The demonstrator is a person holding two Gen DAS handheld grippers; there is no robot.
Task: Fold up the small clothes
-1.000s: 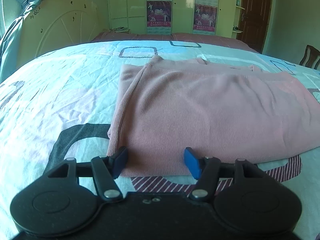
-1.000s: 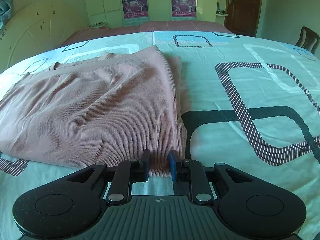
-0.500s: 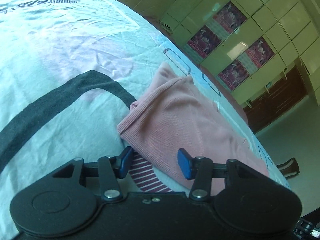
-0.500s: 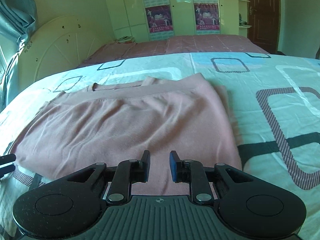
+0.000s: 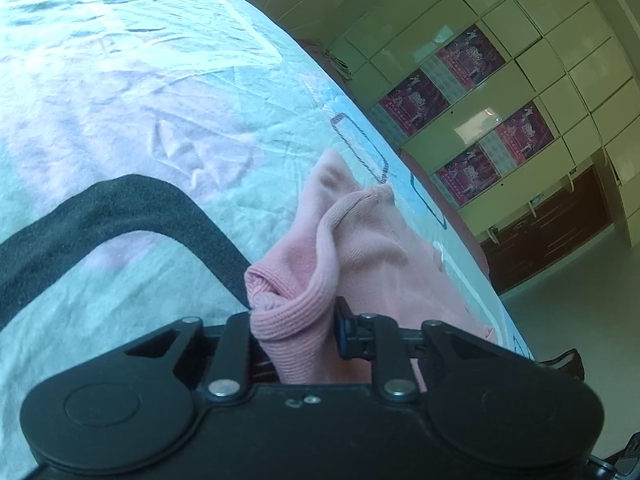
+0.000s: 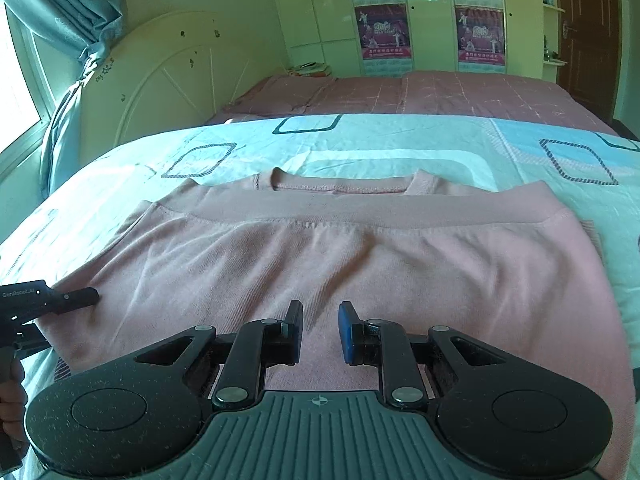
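A pink knit top [image 6: 340, 264] lies folded across a bed [image 6: 400, 148] dressed in a pale blue sheet printed with dark rounded squares and pink patches; the sheet is creased and sunlit on the left wrist view. The left claw [image 5: 294, 320] is tilted sideways and pinches a bunched corner of the top, ribbed fabric filling the gap between its two fingers. From the right wrist view that same claw shows at the left edge of the garment. The right claw [image 6: 320, 330] hovers over the near middle of the top, its blue-padded fingers parted by a small gap with nothing between them. Beyond the blue sheet runs a mauve checked blanket [image 6: 420, 92], then a white curved headboard [image 6: 168, 80] at the left, a blue curtain [image 6: 72, 12] by a bright window, pale green wardrobe doors carrying magenta posters [image 6: 382, 30], and a dark wooden door [image 6: 588, 32] at the far right
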